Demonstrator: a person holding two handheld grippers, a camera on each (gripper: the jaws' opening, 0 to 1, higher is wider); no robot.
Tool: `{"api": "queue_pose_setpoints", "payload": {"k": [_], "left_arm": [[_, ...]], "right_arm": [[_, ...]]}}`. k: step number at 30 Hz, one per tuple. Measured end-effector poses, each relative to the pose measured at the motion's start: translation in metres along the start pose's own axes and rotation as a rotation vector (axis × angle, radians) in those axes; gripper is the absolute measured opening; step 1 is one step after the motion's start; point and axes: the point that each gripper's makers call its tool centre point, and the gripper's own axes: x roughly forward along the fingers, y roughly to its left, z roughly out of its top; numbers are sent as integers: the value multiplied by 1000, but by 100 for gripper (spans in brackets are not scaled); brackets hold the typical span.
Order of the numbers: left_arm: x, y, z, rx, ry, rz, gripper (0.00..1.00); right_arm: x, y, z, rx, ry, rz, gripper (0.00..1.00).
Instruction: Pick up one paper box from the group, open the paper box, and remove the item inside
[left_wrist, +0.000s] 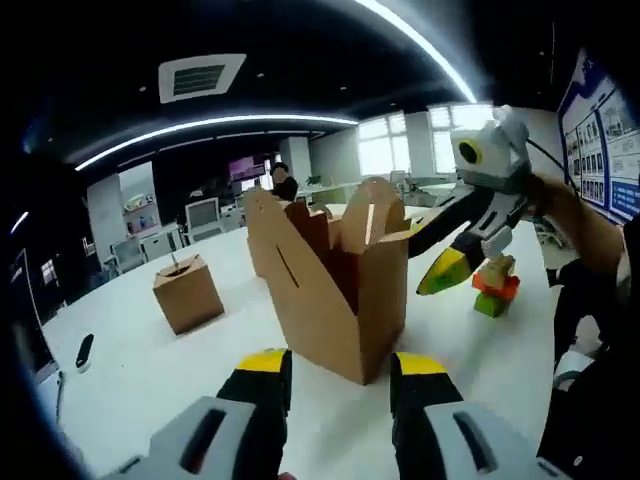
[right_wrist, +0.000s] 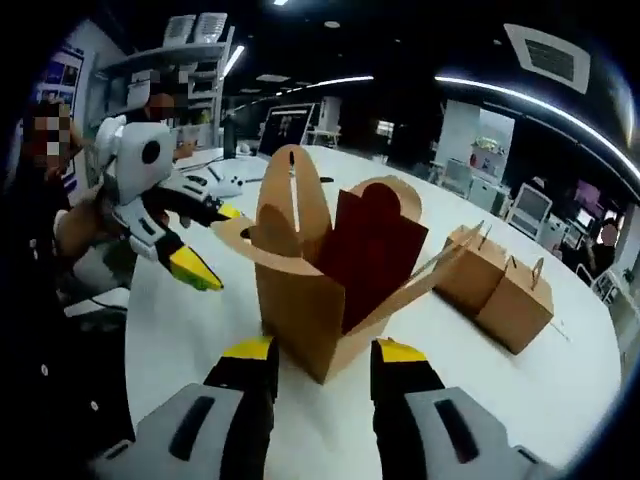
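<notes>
A brown paper box (left_wrist: 330, 285) stands on the white table (left_wrist: 150, 380) with its top flaps spread and its handle tabs upright; the dark inside (right_wrist: 365, 250) shows nothing I can make out. My left gripper (left_wrist: 342, 365) is open, its yellow-tipped jaws on either side of the box's near bottom corner. My right gripper (right_wrist: 325, 352) is open too, facing the box from the opposite side. Each gripper comes into the other's view beside the flaps: the right gripper (left_wrist: 437, 248) and the left gripper (right_wrist: 215, 242). A small orange and green toy (left_wrist: 495, 290) stands on the table behind the right gripper.
One shut paper box (left_wrist: 187, 292) sits off to the left in the left gripper view. Two shut paper boxes (right_wrist: 470, 265) (right_wrist: 515, 300) stand side by side in the right gripper view. A small dark object (left_wrist: 85, 350) lies near the table edge. People sit at the room's edges.
</notes>
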Motion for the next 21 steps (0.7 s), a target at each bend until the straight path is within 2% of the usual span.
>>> {"api": "queue_pose_setpoints", "payload": {"k": [3, 6, 8, 11, 12, 15, 19, 21], "left_arm": [[16, -5, -8, 5, 35, -23, 40], [29, -9, -15, -3, 39, -50, 40], [35, -10, -17, 3, 36, -58, 40], [42, -7, -17, 28, 31, -64, 37], [43, -4, -16, 35, 32, -59, 36], [46, 3, -14, 50, 29, -51, 33], [52, 10, -12, 66, 27, -48, 32], [55, 12, -10, 68, 29, -51, 32]], "right_arm": [[4, 0, -4, -7, 0, -1, 35], [6, -4, -5, 11, -2, 9, 31], [7, 0, -5, 2, -2, 13, 29], [9, 1, -1, -6, -7, 14, 26], [10, 10, 1, -7, -6, 12, 26], [11, 9, 2, -22, -2, 2, 23], [15, 15, 6, -32, 4, 0, 22], [19, 5, 6, -35, 8, -1, 22]]}}
